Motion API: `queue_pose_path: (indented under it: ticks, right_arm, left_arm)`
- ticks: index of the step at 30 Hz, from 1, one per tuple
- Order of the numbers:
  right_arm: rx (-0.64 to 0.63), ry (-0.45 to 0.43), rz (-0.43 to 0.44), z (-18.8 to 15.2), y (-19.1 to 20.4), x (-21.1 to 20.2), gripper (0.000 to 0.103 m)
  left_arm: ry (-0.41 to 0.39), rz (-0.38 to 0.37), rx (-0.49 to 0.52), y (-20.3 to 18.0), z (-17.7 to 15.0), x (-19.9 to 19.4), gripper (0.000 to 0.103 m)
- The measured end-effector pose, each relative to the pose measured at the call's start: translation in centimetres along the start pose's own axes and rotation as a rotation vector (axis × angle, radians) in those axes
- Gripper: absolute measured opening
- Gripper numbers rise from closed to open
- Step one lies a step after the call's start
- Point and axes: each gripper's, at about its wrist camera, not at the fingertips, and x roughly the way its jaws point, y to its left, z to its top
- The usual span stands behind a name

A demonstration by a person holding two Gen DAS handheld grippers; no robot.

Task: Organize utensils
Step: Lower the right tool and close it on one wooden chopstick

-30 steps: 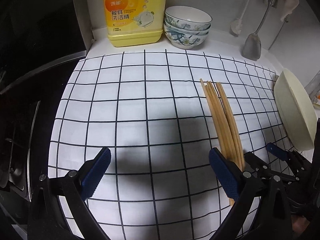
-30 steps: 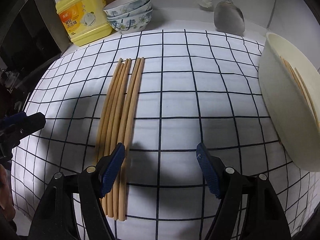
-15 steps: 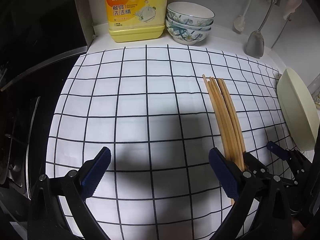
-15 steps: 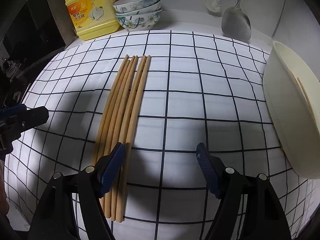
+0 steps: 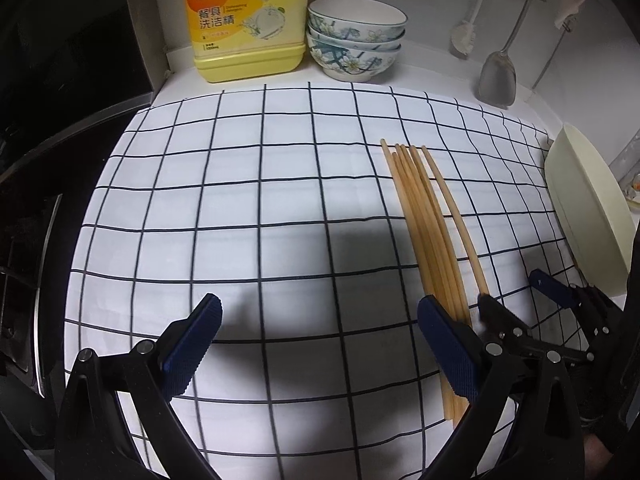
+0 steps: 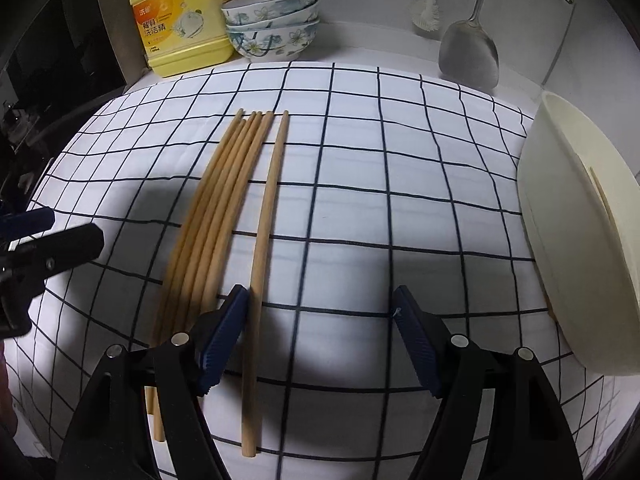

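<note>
On checked cloth [image 5: 240, 208], wooden chopsticks [image 6: 224, 208]

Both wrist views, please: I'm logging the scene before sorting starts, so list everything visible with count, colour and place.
chopsticks: six, light wood; five bunched, one split off to the right, on the cloth
cloth: one, white with dark grid, covering the counter
detergent jug: one, yellow, back left
bowls: three stacked, white with blue flowers, beside the jug
ladle: one, metal, hanging at the back right
brush: one, white, hanging left of the ladle
basin: one, cream, right edge; holds what looks like more chopsticks
left tongs: open, dark blue pads
right tongs: open, around the split-off chopstick
</note>
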Motion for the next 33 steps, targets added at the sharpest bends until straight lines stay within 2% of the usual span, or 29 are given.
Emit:
queue_pose_path:
  ticks: [9,17,29,33]
  right_arm:
    - [0.036,-0.01,0.0,0.3,-3.2,0.2,0.071]
    - [0.035,-0.015,0.006,0.1,-4.1,0.0,0.071]
    - [0.033,-0.021,0.007,0.0,-4.1,-0.1,0.071]
    - [0.024,-0.022,0.007,0.1,-3.9,0.0,0.071]
  left_arm:
    - [0.013,-0.029,0.013,-2.2,-0.7,1.4,0.096]
    - [0.028,0.03,0.014,-3.4,-0.6,3.0,0.096]
    - [0.025,0.05,-0.003,-2.9,-1.0,3.3,0.098]
    - [0.015,0.097,0.013,-3.1,-0.6,3.9,0.098]
